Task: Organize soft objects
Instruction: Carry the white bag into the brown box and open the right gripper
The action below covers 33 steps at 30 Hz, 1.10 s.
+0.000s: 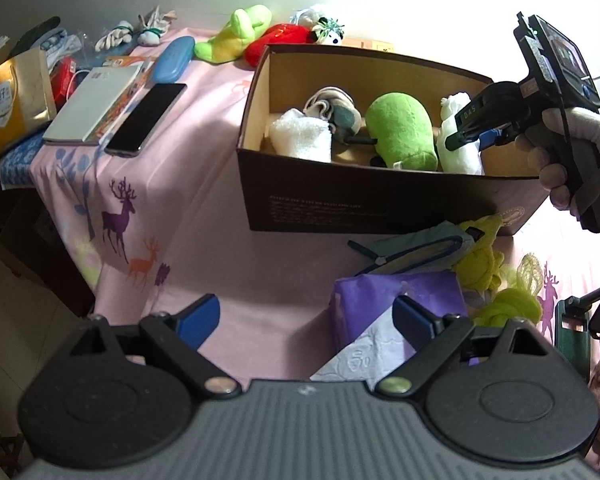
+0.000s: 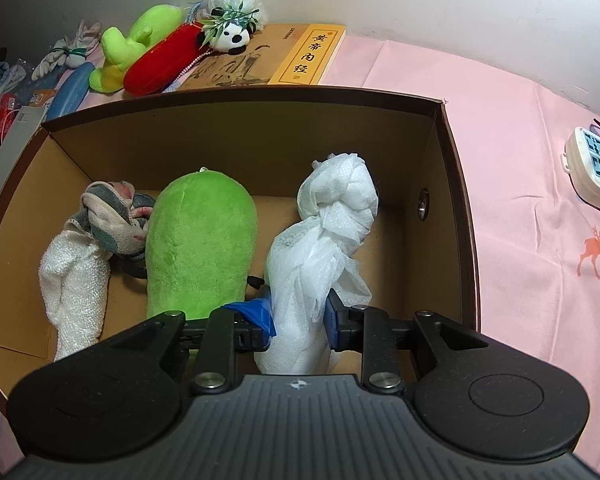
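An open brown cardboard box [image 1: 380,196] [image 2: 260,136] stands on the pink cloth. Inside it lie a white towel [image 2: 76,292], a rolled grey patterned cloth [image 2: 112,216], a green plush [image 2: 200,240] [image 1: 400,132] and a white cloth bundle [image 2: 332,208] [image 1: 460,156]. My right gripper [image 2: 300,312] [image 1: 466,136] reaches down into the box, its blue pads pressing both sides of the white bundle's near end. My left gripper [image 1: 306,316] hangs open above the pink cloth in front of the box, holding nothing. A green plush toy [image 1: 236,36], a red plush [image 1: 280,38] and a panda [image 1: 330,32] lie behind the box.
A purple tissue pack [image 1: 396,300], a teal pouch [image 1: 416,248] and yellow-green cloths [image 1: 484,256] lie in front of the box. To the left are a phone [image 1: 148,118], a book [image 1: 92,104], a blue case [image 1: 172,58] and a yellow bag [image 1: 16,96]. A power strip [image 2: 596,168] sits at the right.
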Each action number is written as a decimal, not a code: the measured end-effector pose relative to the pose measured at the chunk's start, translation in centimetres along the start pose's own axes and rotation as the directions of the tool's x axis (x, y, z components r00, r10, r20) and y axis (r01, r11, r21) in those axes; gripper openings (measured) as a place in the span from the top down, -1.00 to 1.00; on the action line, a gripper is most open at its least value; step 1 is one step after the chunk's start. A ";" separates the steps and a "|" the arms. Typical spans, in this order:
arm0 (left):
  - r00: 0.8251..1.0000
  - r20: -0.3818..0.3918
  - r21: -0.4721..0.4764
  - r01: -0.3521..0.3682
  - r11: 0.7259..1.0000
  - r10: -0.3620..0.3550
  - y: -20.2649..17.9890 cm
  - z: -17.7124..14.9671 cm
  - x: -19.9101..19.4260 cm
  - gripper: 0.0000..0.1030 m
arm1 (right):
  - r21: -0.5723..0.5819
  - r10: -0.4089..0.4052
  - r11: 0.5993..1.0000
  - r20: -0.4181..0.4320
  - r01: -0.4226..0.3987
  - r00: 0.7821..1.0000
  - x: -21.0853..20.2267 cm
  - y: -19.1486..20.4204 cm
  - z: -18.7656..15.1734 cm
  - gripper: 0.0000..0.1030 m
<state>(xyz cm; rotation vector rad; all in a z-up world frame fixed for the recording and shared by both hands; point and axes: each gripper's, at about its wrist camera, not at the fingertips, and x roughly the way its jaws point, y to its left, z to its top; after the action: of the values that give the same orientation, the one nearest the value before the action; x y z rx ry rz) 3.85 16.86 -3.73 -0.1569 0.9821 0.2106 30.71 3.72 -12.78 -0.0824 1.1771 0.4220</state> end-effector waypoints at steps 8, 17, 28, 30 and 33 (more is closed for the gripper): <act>1.000 0.007 0.004 -0.002 1.000 0.001 0.0 0.1 -0.1 -0.81 | -0.011 -0.015 1.000 0.015 0.016 1.000 -0.6 0.2 -0.4 0.80; 1.000 0.006 -0.019 0.004 1.000 -0.003 0.4 0.3 -0.2 -0.81 | 0.034 0.017 0.999 0.042 -0.018 0.999 -1.5 -0.1 -1.1 0.77; 1.000 -0.014 -0.038 0.004 0.999 -0.005 0.9 0.2 0.2 -0.81 | 0.159 0.081 0.983 0.075 -0.092 0.994 -3.1 -0.7 -3.1 0.75; 1.000 -0.015 -0.039 0.008 0.999 -0.009 0.9 0.3 0.3 -0.81 | 0.175 0.089 0.979 0.086 -0.103 0.992 -3.6 -0.8 -3.5 0.74; 1.000 -0.011 -0.032 0.013 0.999 -0.014 0.7 0.4 0.2 -0.81 | 0.193 0.104 0.974 0.099 -0.121 0.990 -4.4 -1.0 -4.3 0.74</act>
<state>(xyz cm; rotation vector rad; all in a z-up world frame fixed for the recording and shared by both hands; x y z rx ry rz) 4.11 17.69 -3.71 -0.1942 0.9889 0.2134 25.96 0.38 -10.62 0.1755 1.1339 0.4017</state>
